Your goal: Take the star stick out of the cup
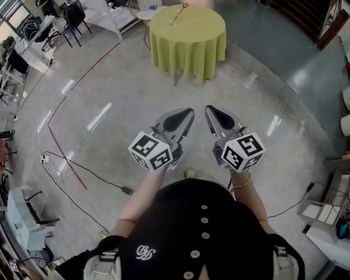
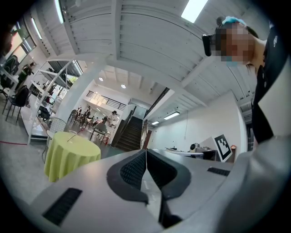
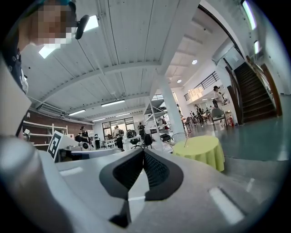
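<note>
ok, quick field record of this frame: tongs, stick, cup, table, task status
left tongs: shut, empty
right tongs: shut, empty
star stick: tilted, on the table top, untouched
cup: too small to make out
table: round, yellow-green cloth, far ahead of the person
task status: not started; both tongs held close to the body, well short of the table
</note>
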Tool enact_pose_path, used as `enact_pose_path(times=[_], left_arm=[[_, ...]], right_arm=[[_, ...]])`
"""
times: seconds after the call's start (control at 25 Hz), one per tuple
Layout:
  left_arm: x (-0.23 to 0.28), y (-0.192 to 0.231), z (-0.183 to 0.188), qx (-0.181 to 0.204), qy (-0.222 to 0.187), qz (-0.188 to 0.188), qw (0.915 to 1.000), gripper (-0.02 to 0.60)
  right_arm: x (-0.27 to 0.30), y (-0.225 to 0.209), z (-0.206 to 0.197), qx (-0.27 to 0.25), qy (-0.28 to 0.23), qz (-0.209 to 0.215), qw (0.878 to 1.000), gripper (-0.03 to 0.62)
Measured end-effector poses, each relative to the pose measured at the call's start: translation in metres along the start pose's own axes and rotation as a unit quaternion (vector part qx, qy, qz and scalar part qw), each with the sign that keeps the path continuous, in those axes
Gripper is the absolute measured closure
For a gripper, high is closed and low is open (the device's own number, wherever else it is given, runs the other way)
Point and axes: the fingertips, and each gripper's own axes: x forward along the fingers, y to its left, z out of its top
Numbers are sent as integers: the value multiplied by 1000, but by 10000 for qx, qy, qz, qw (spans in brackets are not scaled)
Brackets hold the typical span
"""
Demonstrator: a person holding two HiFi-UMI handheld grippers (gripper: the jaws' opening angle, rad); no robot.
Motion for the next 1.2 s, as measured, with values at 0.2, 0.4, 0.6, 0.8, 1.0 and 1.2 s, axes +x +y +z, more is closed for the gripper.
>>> enact_pose_path(times=[0.2, 0.4, 0.6, 0.8, 1.0, 1.2], left_arm=[[12, -3, 1, 156, 5, 86, 9998, 566], [20, -5, -6, 57, -47, 179, 9998, 566], [29, -3, -13, 3, 50, 224, 9997, 566], [42, 21, -19, -99, 94, 317, 9994, 566], [63, 61, -12, -127, 85, 351, 9993, 566], [87, 112, 8, -145, 38, 287, 9995, 566]], right_arm=[[-5, -11, 6, -56, -43, 41, 10000, 591], [-9, -13, 3, -45, -17, 178, 9998, 591], [-4, -15, -6, 55, 82, 297, 9995, 591], [15, -29, -9, 95, 129, 312, 9994, 591], [49, -61, -7, 148, 130, 184, 9996, 591], [101, -87, 6, 123, 134, 125, 9998, 591]])
